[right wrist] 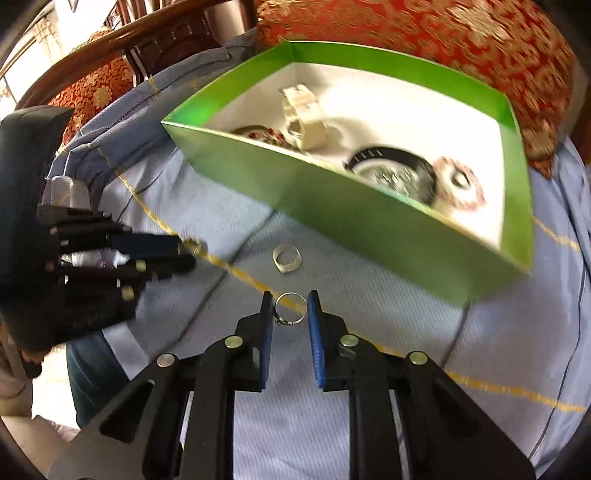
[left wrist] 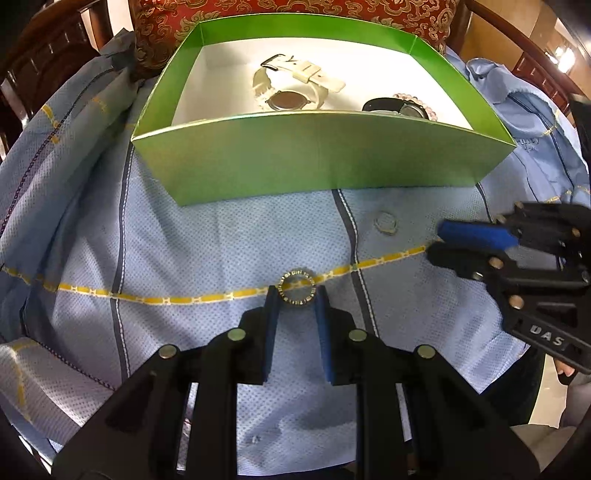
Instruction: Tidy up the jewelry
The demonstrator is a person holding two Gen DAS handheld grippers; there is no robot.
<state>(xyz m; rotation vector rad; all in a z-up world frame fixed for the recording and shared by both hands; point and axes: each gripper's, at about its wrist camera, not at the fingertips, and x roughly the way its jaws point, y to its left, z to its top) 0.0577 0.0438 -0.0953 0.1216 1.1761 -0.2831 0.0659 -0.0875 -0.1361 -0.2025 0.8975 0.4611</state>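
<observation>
A green box (left wrist: 325,155) stands on a blue cloth and holds a white watch (left wrist: 295,85), a black watch (left wrist: 399,107) and a bead bracelet (left wrist: 424,107). A gold ring (left wrist: 297,291) lies on the cloth between the open jaws of my left gripper (left wrist: 297,295). A thin silver ring (right wrist: 290,308) lies between the open jaws of my right gripper (right wrist: 290,306). A clear ring (right wrist: 287,258) lies on the cloth between the grippers and the box (right wrist: 369,221); it also shows in the left wrist view (left wrist: 385,223). The right gripper (left wrist: 439,240) shows at the right there.
The blue cloth (left wrist: 184,240) with yellow stripes is rumpled at the left and right. A red patterned cushion (left wrist: 295,7) and dark wooden chair frames (right wrist: 147,33) stand behind the box. The left gripper (right wrist: 184,251) shows at the left in the right wrist view.
</observation>
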